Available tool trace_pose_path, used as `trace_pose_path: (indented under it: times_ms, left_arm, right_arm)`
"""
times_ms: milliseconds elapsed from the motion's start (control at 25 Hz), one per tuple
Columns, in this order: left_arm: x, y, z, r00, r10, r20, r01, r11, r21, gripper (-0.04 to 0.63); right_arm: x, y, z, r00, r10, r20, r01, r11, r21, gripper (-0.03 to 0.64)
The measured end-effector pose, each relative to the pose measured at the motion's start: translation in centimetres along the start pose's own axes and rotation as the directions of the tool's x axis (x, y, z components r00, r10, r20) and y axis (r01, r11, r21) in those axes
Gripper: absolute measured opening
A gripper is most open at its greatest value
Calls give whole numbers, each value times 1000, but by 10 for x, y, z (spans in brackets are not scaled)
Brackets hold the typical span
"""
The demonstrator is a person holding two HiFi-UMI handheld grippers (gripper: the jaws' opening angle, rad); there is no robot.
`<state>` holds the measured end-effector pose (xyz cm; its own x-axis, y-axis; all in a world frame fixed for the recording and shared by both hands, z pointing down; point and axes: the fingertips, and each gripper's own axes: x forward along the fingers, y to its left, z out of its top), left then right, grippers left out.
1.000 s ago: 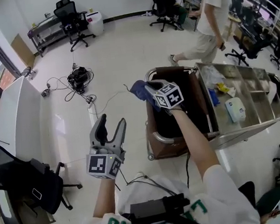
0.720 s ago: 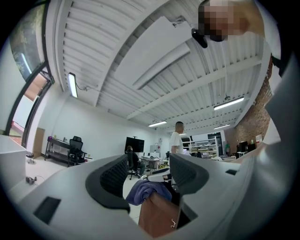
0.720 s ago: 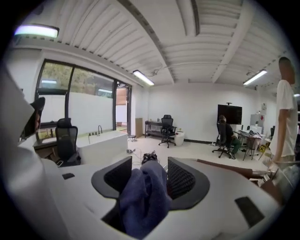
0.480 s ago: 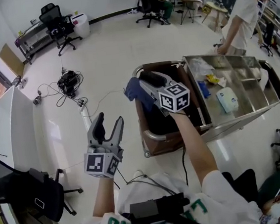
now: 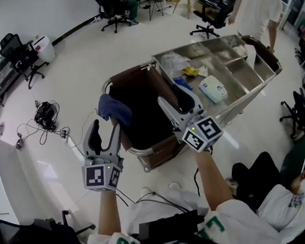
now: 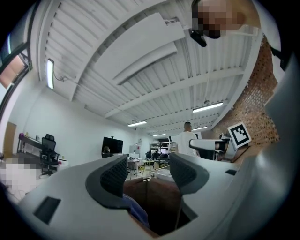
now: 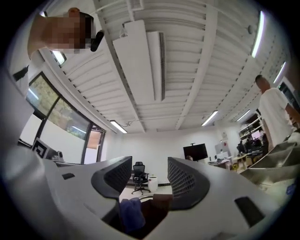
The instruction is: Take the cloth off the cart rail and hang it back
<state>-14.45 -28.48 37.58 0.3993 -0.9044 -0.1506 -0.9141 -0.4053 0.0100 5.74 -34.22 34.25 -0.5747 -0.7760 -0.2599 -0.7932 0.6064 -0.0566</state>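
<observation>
A blue cloth (image 5: 113, 107) hangs over the rail (image 5: 116, 80) at the near-left corner of the steel cart (image 5: 233, 64), beside its brown bag (image 5: 140, 109). My left gripper (image 5: 104, 130) is open just below the cloth, apart from it, with nothing between its fingers. My right gripper (image 5: 176, 101) is open over the bag's right side, holding nothing. In the left gripper view the open gripper (image 6: 147, 171) frames the bag, and the cloth (image 6: 133, 209) shows low under the left jaw. The right gripper view shows its open gripper (image 7: 149, 176) with the cloth (image 7: 131, 212) lying low beyond the jaws.
The cart's tray holds a white box (image 5: 212, 89) and small packets (image 5: 190, 71). A person in a white shirt (image 5: 256, 5) stands at the cart's far end. Cables (image 5: 45, 111) lie on the floor to the left. Office chairs (image 5: 20, 51) stand along the walls.
My right gripper held the blue cloth at the rail, then let it go and drew back to the right. The cloth now hangs on the rail. The left gripper has come closer to it.
</observation>
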Motion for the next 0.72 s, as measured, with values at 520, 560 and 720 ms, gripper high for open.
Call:
trace_pose_path:
  times_ms: [520, 560, 720]
  left_arm:
    - [34, -58, -19, 989, -145, -38, 145, 989, 12, 276]
    - [34, -62, -16, 988, -150, -41, 150, 989, 6, 276]
    - [34, -70, -7, 987, -156, -42, 156, 988, -3, 276]
  right_arm:
    - [-82, -20, -15, 980, -188, -68, 182, 980, -83, 258]
    - [-82, -19, -14, 980, -186, -68, 180, 980, -84, 258]
    - [-82, -8, -11, 986, -152, -65, 146, 986, -83, 258]
